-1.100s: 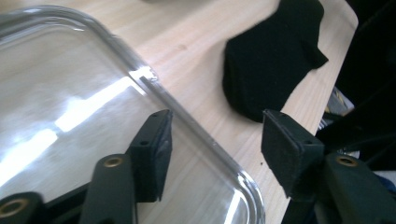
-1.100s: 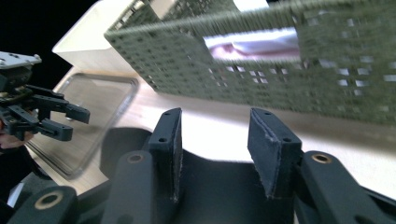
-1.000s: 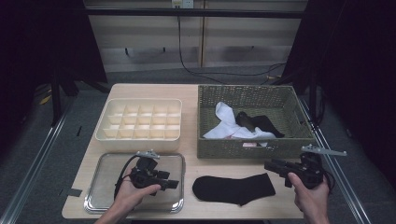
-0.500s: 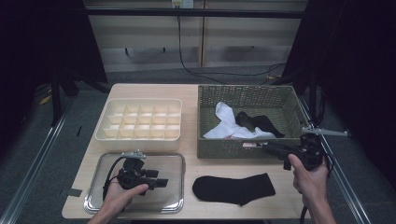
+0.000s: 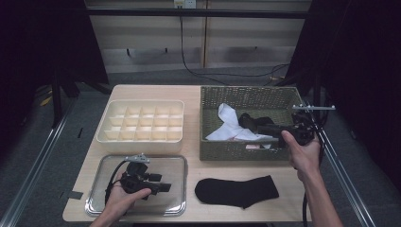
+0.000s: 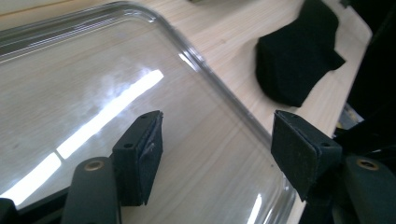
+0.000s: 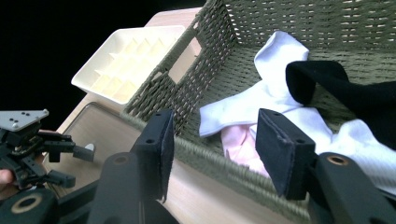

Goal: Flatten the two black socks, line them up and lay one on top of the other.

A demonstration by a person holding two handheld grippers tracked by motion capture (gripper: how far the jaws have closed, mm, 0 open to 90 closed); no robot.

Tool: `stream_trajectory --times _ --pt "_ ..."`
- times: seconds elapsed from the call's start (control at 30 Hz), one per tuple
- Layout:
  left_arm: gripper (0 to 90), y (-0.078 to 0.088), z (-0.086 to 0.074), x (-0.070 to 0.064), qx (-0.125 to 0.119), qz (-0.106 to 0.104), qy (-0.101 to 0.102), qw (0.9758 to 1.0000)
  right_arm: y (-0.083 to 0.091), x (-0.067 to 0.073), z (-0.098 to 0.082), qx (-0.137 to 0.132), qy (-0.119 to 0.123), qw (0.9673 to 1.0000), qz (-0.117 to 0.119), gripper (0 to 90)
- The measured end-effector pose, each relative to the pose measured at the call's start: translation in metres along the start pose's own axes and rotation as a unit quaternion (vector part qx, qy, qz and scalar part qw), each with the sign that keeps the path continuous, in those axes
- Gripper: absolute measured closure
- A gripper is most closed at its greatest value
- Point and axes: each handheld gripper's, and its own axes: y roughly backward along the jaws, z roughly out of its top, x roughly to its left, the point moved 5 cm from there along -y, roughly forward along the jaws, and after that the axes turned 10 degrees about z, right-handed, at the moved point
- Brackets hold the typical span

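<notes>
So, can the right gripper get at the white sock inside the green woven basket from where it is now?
Probably yes. The right gripper is open and empty over the front wall of the green woven basket, pointing in at the white sock. The basket is open on top, and nothing lies between gripper and sock.

A cream box [image 5: 142,124] with many small square cells stands left of the frame centre in the high view, and all its cells look empty. In the right gripper view the same box is in the upper left. It stands on a pale wood table [image 5: 156,92] that takes the middle of the frame. Behind the table, at the top, is a light wall [image 5: 142,28] with a socket [image 5: 183,3]; a black cable [image 5: 189,71] hangs from there and runs to the right. Dark curtains [image 5: 42,38] close the upper left and upper right. A metal rail [image 5: 38,165] crosses the grey floor at the lower left, and a dark piece of tape [image 5: 74,194] lies near it.
</notes>
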Motion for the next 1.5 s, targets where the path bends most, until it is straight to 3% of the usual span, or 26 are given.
stream_trajectory --times 0.2,0.33,0.37,0.73,0.83,0.87,1.0,1.2,1.27,1.33,1.5 --pt "32.9 -0.001 -0.001 0.001 -0.001 0.010 0.001 0.9999 -0.006 -0.007 0.014 -0.008 -0.003 0.9999 -0.005 47.1" --pt "31.1 0.002 -0.002 0.003 -0.007 0.012 0.013 0.9998 -0.015 -0.017 0.026 0.008 -0.005 0.9998 -0.018 47.2" --pt "31.1 0.000 -0.002 0.002 -0.010 0.006 0.026 0.9996 -0.019 -0.021 0.030 0.010 -0.012 0.9997 -0.019 47.2" --pt "31.4 0.000 -0.002 -0.006 -0.014 -0.002 0.014 0.9998 -0.047 -0.045 0.051 0.038 -0.026 0.9984 -0.032 45.9" --pt "31.9 0.001 -0.002 -0.005 -0.011 -0.003 0.016 0.9998 -0.054 -0.052 0.058 0.048 -0.029 0.9976 -0.040 50.2" --pt "31.9 0.002 -0.002 -0.005 -0.013 -0.001 0.017 0.9998 -0.057 -0.054 0.060 0.051 -0.031 0.9978 -0.028 52.2" --pt "31.3 0.004 -0.004 -0.010 -0.015 -0.009 0.010 0.9998 -0.068 -0.065 0.071 0.060 -0.034 0.9966 -0.045 54.7" --pt "31.0 0.007 -0.004 -0.009 -0.019 -0.014 0.008 0.9997 -0.084 -0.081 0.069 0.071 -0.042 0.9949 -0.058 50.2" --pt "31.0 0.007 -0.004 -0.008 -0.019 -0.011 0.009 0.9997 -0.096 -0.089 0.065 0.083 -0.047 0.9925 -0.076 50.1" --pt "31.0 0.007 -0.004 -0.008 -0.019 -0.012 0.009 0.9997 -0.099 -0.091 0.063 0.084 -0.053 0.9922 -0.075 49.5" --pt "30.9 0.008 -0.006 -0.008 -0.016 -0.012 0.004 0.9998 -0.116 -0.104 0.055 0.110 -0.070 0.9871 -0.092 46.4"
